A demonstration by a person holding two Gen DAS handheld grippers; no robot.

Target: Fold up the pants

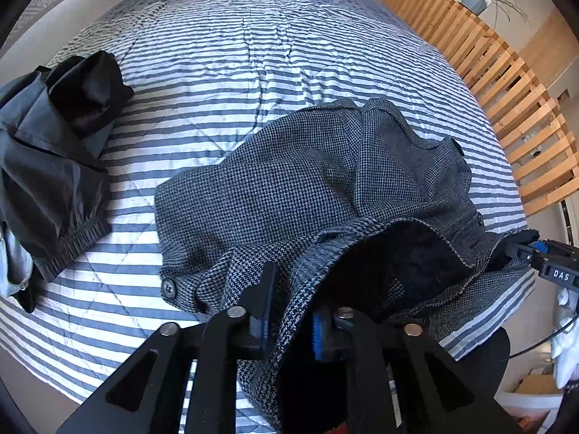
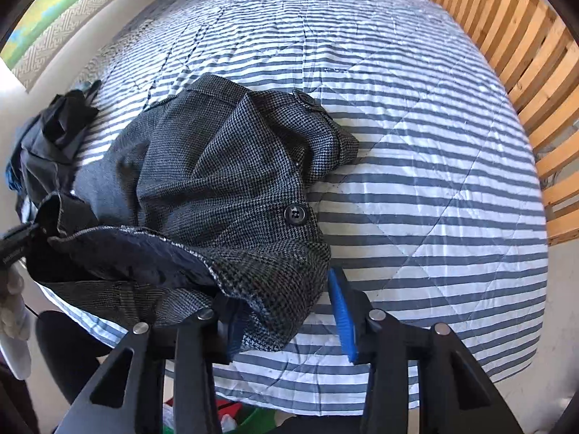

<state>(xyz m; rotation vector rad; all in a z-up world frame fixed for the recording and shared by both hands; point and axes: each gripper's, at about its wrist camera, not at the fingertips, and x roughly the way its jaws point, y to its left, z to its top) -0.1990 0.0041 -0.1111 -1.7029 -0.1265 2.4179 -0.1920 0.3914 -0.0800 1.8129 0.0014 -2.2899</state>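
1. A heap of dark clothes (image 1: pixel 54 144) lies at the left edge of the bed, apart from the work.
2. The bed's striped quilt (image 1: pixel 253 54) carries everything; a wooden slatted frame (image 1: pixel 506 83) stands along its right side.
3. The grey houndstooth pants (image 1: pixel 307 181) lie crumpled on the near part of the quilt, waistband lifted and gaping towards the cameras, buttons showing.
4. The left gripper (image 1: pixel 293 322) has the waistband edge between its partly parted jaws; whether the pads press on it I cannot tell.
5. The right gripper (image 2: pixel 289 322) stands open: cloth drapes against its left pad, while the blue right pad (image 2: pixel 342 314) is clear of the fabric.
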